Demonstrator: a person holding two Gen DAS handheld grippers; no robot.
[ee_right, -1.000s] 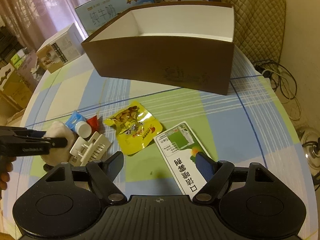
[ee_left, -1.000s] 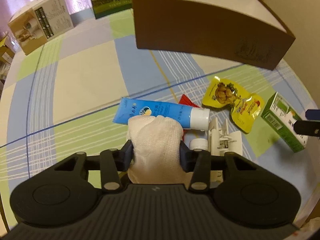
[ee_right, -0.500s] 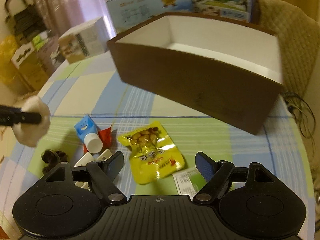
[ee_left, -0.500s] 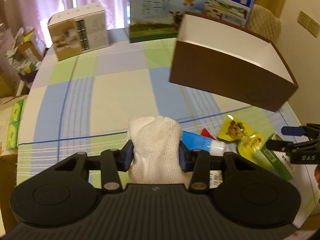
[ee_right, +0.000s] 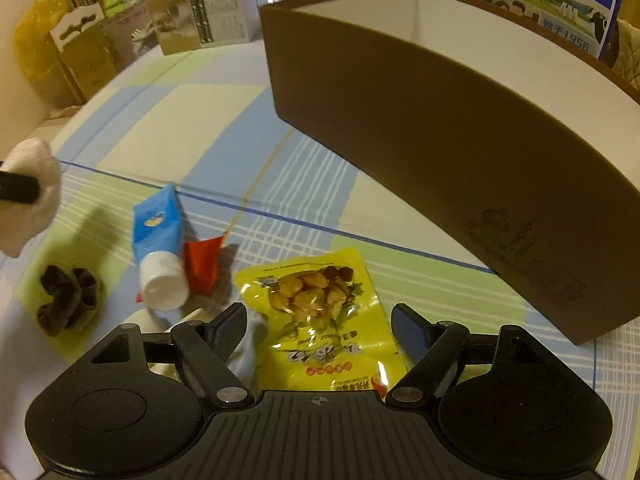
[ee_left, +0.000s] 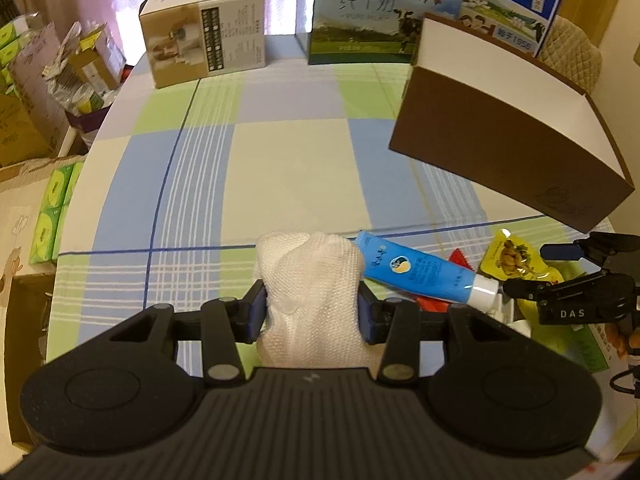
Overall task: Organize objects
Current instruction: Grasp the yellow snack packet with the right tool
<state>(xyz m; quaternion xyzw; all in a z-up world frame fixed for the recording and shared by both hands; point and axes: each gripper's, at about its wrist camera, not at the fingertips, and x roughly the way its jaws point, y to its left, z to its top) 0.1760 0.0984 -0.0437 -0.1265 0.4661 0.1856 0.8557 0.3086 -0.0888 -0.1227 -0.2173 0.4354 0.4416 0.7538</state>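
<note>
The left gripper (ee_left: 311, 312) pinches the soft cloth (ee_left: 310, 280), which could slip or snag the box (ee_left: 508, 148) rim ahead-right; the right gripper (ee_right: 319, 332), jaws spread over the pouch (ee_right: 320, 312), may skid on its slick foil.

Left wrist view high over table (ee_left: 280, 168), right wrist view low, both facing brown box (ee_right: 440, 152)

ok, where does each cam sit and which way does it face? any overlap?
Left wrist: on the left gripper, raised, facing across the table; gripper shut on the white cloth.
Right wrist: on the right gripper, low, facing the brown box; open over the yellow snack pouch.
Shared: blue tube, pouch, box, cloth.
</note>
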